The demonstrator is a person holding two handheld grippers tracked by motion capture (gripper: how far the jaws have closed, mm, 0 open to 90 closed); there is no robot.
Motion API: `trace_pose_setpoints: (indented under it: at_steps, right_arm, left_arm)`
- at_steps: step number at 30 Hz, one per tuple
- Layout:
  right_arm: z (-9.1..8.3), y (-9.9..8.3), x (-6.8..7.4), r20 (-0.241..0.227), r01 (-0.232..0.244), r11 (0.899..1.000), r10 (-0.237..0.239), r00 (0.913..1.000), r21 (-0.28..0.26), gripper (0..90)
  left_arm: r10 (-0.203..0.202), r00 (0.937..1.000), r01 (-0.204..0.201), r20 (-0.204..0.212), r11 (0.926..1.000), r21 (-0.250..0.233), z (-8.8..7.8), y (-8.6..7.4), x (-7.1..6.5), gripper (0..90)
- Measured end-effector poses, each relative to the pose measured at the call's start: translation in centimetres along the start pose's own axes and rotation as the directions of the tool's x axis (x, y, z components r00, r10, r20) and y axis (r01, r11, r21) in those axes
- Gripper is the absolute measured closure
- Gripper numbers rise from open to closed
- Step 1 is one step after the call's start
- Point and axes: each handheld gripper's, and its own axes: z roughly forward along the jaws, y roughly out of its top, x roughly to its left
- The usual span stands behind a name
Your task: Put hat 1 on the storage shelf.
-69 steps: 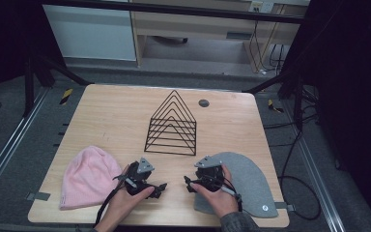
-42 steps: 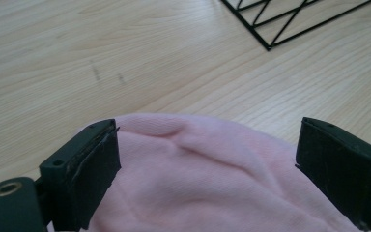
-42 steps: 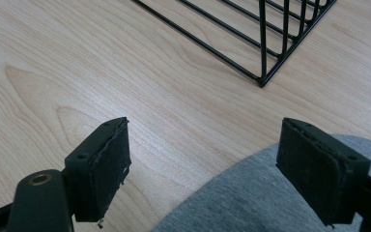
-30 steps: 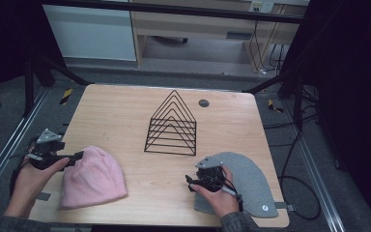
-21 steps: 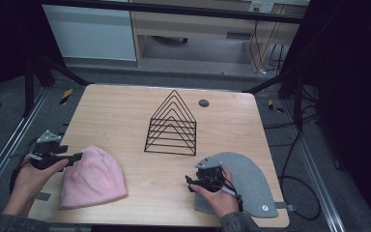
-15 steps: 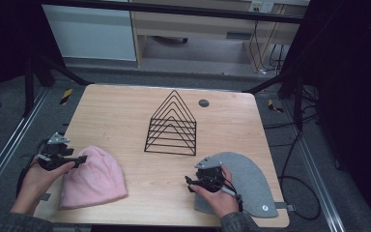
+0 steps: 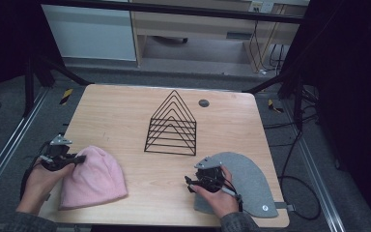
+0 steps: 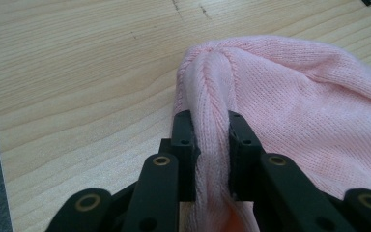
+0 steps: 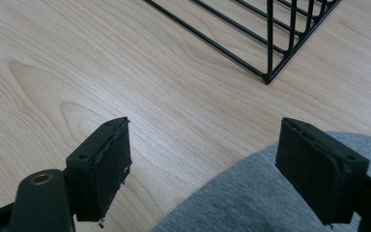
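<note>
1. The pink hat [image 7: 92,178] lies at the near left corner of the wooden surface [image 7: 125,121].
2. The left tongs [image 7: 77,159] have just been closing and now pinch a raised fold of the hat's edge [image 8: 212,145].
3. The right tongs [image 7: 188,182] stand spread wide, holding nothing, above the edge of a grey hat [image 7: 246,179].
4. A black wire rack [image 7: 172,126] stands at mid-surface, apart from both hats.
</note>
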Motion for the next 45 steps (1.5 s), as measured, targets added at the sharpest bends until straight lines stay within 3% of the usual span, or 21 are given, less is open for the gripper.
trace_pose_setpoints:
  at_steps: [8, 17, 25, 28, 31, 32, 33, 36, 40, 45]
  right_arm:
    - [0.0, 0.0, 0.0, -0.001, -0.002, 1.0, 0.002, 1.0, 0.0, 19.9]
    - [0.0, 0.0, 0.0, -0.001, 0.0, 1.0, 0.0, 1.0, -0.002, 20.3]
    - [-0.1, 0.0, 0.0, -0.009, -0.001, 1.0, 0.001, 1.0, -0.006, 22.9]
    - [-0.2, 0.0, 0.0, -0.011, -0.002, 1.0, 0.002, 0.9999, -0.008, 23.9]
    - [-0.4, 0.1, 0.1, -0.018, -0.009, 1.0, 0.009, 0.9998, -0.015, 25.3]
    - [-0.5, 0.2, 0.0, -0.021, -0.003, 1.0, 0.002, 0.9998, -0.022, 26.2]
    - [-0.7, 0.3, 0.1, -0.021, -0.007, 1.0, 0.007, 0.9998, -0.029, 27.4]
    - [-1.2, 0.7, 0.3, -0.026, 0.007, 0.999, -0.008, 0.9996, -0.043, 28.3]
    - [-2.0, 1.5, 0.7, -0.064, 0.006, 0.999, -0.009, 0.9979, -0.051, 29.9]
    - [-3.3, 3.0, 1.5, -0.078, 0.055, 0.995, -0.061, 0.995, -0.077, 31.7]
  left_arm:
    - [0.015, 0.9999, -0.015, -0.003, 0.9999, -0.002, -0.3, 0.1, -0.2, 77.6]
    - [0.047, 0.9989, -0.046, 0.004, 0.9981, -0.04, -1.3, 0.8, -1.2, 79.0]
    - [0.095, 0.9954, -0.092, 0.016, 0.9885, -0.12, -3.4, 2.1, -3.1, 79.7]
    - [0.124, 0.9922, -0.12, 0.017, 0.983, -0.139, -4.1, 2.7, -3.9, 80.0]
    - [0.17, 0.9853, -0.164, 0.019, 0.9713, -0.172, -5.4, 3.8, -5.4, 80.1]
    - [0.17, 0.9853, -0.164, 0.019, 0.9713, -0.172, -5.4, 3.8, -5.4, 80.1]
    - [0.194, 0.9809, -0.186, 0.019, 0.9635, -0.192, -6.3, 4.4, -6.1, 80.2]
    - [0.225, 0.9743, -0.217, 0.01, 0.9491, -0.228, -7.6, 5.4, -7.3, 80.3]
    - [0.254, 0.9672, -0.242, 0.01, 0.9335, -0.264, -9.2, 6.8, -8.4, 80.3]
    - [0.286, 0.958, -0.28, -0.019, 0.9184, -0.28, -10.4, 8.5, -9.3, 80.3]
